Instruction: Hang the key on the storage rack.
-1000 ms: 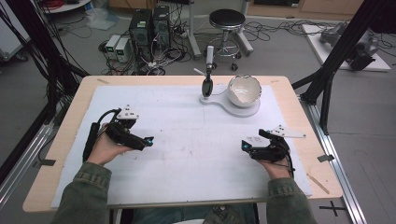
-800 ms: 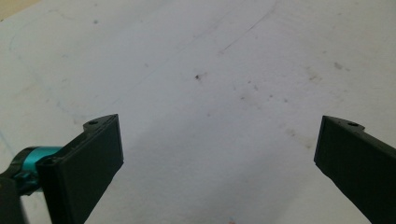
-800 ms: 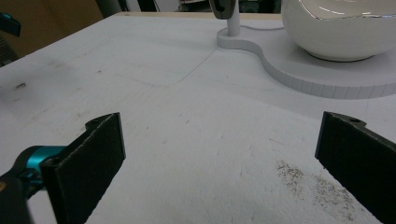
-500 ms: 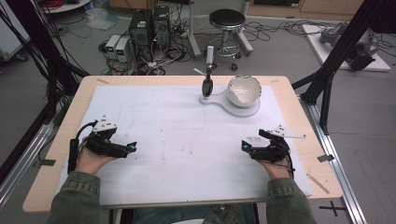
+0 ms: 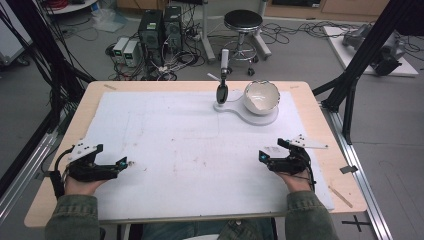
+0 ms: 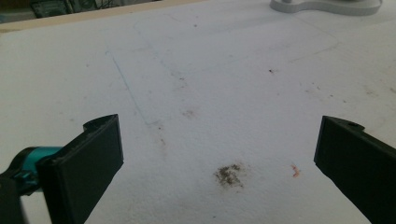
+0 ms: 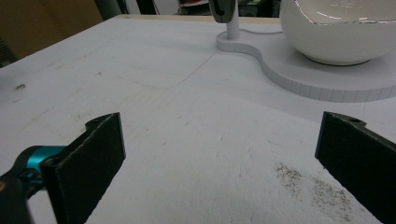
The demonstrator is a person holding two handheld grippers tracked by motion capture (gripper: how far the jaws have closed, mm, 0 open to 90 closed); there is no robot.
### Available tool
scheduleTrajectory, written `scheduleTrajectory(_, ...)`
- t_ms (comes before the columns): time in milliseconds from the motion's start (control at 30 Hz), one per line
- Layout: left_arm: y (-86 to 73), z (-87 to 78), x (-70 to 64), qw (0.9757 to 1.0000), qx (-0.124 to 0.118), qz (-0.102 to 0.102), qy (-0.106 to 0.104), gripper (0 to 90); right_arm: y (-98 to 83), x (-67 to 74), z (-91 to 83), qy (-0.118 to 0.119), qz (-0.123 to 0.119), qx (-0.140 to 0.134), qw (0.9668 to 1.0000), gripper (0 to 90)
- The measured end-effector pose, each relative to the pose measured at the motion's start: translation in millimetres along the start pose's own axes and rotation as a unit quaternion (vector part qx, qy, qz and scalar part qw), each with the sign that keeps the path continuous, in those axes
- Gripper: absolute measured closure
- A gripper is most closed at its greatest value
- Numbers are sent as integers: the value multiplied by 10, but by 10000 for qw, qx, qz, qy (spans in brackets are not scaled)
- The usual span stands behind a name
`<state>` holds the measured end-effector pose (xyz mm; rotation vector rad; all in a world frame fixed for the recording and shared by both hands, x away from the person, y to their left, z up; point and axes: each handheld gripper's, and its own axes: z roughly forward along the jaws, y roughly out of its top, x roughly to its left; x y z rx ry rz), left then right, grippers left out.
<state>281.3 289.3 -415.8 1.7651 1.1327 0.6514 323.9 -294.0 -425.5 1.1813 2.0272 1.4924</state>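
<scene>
A white bowl [image 5: 261, 95] sits on a white keyhole-shaped base [image 5: 250, 112] at the far right of the table, with a dark spoon [image 5: 222, 91] standing upright in a post beside it. The bowl [image 7: 341, 32] and base [image 7: 322, 77] lie ahead in the right gripper view. My left gripper [image 5: 125, 163] rests near the front left corner, jaws wide open over bare sheet [image 6: 219, 107]. My right gripper [image 5: 263, 155] rests at the front right, also open and empty, pointing toward the table's middle.
A stained white sheet [image 5: 190, 145] covers the wooden table [image 5: 95, 87]. Black frame legs [image 5: 360, 65] stand off the right edge. A stool [image 5: 242, 22], computer boxes [image 5: 160, 25] and cables lie on the floor beyond the far edge.
My left gripper has drawn back toward the front left corner of the table. The right gripper has stayed where it was.
</scene>
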Motion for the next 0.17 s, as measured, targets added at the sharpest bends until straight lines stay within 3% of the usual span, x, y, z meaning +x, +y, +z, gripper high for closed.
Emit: scheduleTrajectory(167,-1,26,-19,10000,-20,86,18,17,-4,-10,13,-6,-37,1,10000,6)
